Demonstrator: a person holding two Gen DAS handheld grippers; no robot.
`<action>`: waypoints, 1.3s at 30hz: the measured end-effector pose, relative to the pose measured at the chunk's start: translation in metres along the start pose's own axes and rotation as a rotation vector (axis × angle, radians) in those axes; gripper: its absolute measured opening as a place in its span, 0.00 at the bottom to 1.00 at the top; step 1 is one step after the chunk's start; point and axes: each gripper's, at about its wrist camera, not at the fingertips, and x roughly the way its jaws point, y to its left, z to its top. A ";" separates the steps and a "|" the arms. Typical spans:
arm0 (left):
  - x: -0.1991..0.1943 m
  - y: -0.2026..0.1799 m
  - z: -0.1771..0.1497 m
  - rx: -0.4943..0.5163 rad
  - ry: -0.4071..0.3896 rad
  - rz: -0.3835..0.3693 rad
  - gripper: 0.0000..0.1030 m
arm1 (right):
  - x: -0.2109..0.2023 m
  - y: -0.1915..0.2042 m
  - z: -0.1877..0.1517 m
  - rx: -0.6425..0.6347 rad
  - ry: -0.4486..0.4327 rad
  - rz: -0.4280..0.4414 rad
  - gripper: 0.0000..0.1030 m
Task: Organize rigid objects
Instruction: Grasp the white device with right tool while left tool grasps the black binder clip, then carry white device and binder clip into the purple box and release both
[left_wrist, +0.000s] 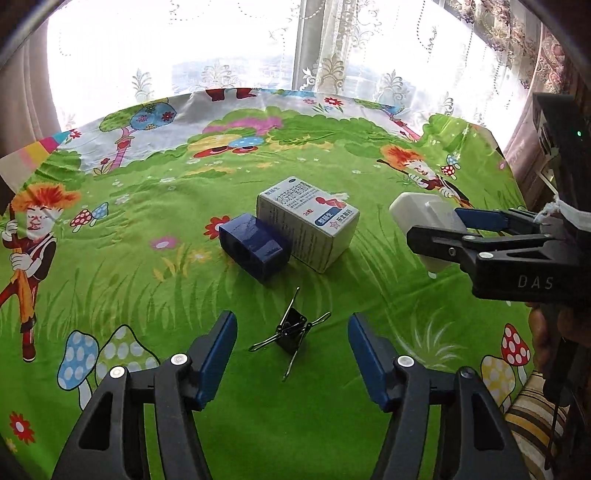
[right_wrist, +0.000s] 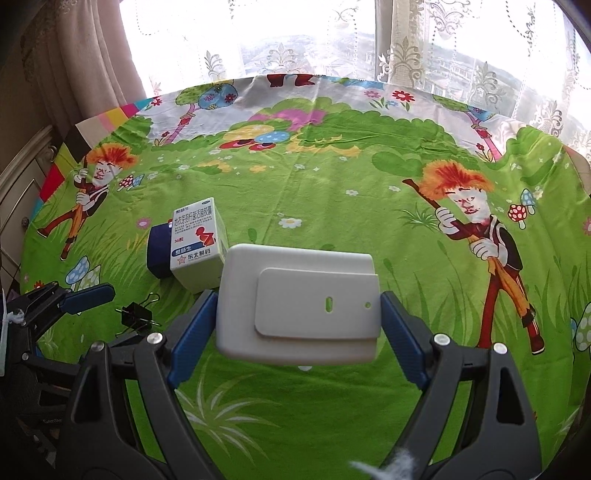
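We hold the white case (right_wrist: 297, 306) clamped in the right gripper (right_wrist: 299, 317) above the cloth (right_wrist: 332, 192); left gripper (left_wrist: 291, 350) gapes around the binder clips (left_wrist: 290, 334), mid-cloth. Risk: clips' wire handles tangle, slipping sideways as pads close.

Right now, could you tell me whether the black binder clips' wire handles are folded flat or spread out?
Spread out: the binder clips lie on the green cloth with their wire handles splayed outward in several directions.
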 end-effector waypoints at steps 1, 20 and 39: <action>0.003 -0.001 0.001 0.010 0.005 -0.003 0.52 | 0.000 0.000 -0.003 0.000 0.006 0.000 0.86; -0.039 0.023 -0.031 -0.191 -0.017 0.020 0.21 | -0.029 0.032 -0.032 -0.051 0.012 0.029 0.86; -0.120 0.043 -0.088 -0.375 -0.110 0.024 0.21 | -0.079 0.088 -0.057 -0.128 -0.026 0.083 0.86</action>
